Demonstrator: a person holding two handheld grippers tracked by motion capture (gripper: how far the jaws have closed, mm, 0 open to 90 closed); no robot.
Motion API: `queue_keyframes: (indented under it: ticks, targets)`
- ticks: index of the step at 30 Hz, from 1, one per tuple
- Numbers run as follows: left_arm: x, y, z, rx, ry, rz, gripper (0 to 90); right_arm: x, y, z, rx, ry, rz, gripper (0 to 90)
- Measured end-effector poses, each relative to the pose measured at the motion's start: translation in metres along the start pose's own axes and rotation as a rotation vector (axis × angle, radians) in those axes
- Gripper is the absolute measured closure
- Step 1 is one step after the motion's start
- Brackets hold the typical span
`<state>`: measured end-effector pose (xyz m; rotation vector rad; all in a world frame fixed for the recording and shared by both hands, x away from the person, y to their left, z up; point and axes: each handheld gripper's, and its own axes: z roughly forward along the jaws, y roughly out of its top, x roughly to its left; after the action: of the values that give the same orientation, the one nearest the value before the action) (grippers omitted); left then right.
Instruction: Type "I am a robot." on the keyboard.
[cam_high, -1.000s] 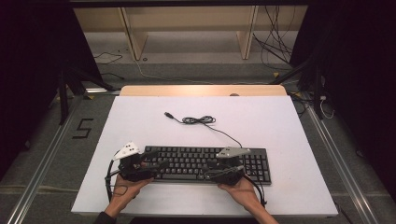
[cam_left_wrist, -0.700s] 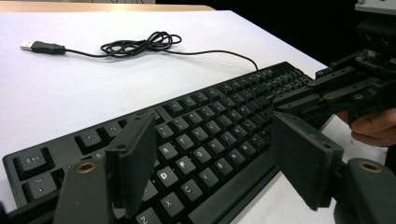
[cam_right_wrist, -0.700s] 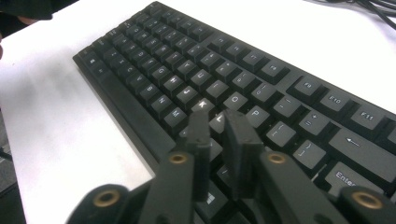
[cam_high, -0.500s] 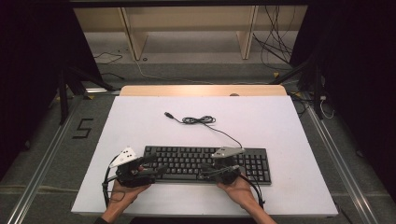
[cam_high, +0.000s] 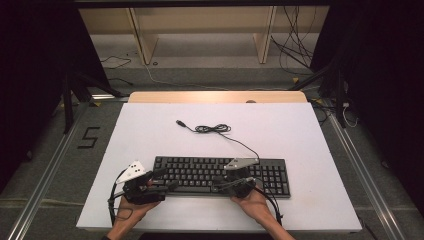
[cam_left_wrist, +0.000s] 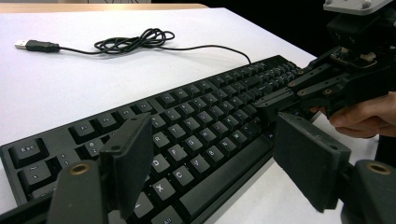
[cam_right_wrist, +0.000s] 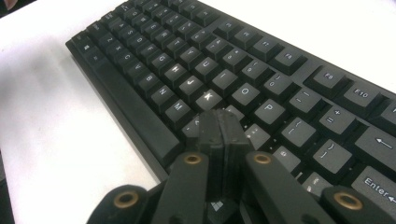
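The keyboard (cam_high: 220, 175) runs nine-to-three; the right gripper (cam_right_wrist: 219, 128), jaws pressed together and empty, rests over its keys, while the left gripper (cam_left_wrist: 210, 158) gapes wide at its nine-o'clock end, just opening.

matt black plastic keyboard (cam_high: 220, 174), smooth white table (cam_high: 300, 135)

The keyboard (cam_high: 220, 175) lay on the table (cam_high: 300, 135), under both sets of fingertips. The left gripper (cam_high: 169, 180) sat at its left end, fingers either side of the near-edge keys. The right gripper (cam_high: 216, 188) met the bottom rows near the middle. Beyond both fingertips trailed the cable (cam_high: 215, 129), ending in its plug (cam_high: 181, 123).
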<state>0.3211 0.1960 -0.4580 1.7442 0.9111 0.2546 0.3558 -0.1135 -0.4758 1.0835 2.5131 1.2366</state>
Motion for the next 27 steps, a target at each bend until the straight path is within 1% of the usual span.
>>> queue_keyframes:
  ticks: [18, 22, 23, 25, 27]
  targets:
    - [-0.0016, -0.0027, -0.0027, 0.014, -0.004, 0.001, 27.4, -0.0009, -0.0009, 0.0021, 0.019, -0.004, 0.007, 90.0]
    - [-0.0019, -0.0029, -0.0026, 0.015, -0.003, 0.0, 27.3, -0.0007, -0.0015, 0.0032, 0.019, -0.01, 0.002, 90.0]
    - [-0.0019, -0.0029, -0.0025, 0.015, -0.003, 0.0, 27.3, -0.0008, -0.0019, 0.0041, 0.029, -0.011, -0.002, 90.0]
    - [-0.002, -0.003, -0.0023, 0.016, -0.003, 0.002, 27.3, -0.0004, -0.0025, 0.005, 0.022, -0.016, -0.007, 90.0]
    - [-0.0017, -0.003, -0.0023, 0.017, -0.001, 0.002, 27.2, 0.0004, -0.0026, 0.005, 0.027, -0.017, -0.004, 90.0]
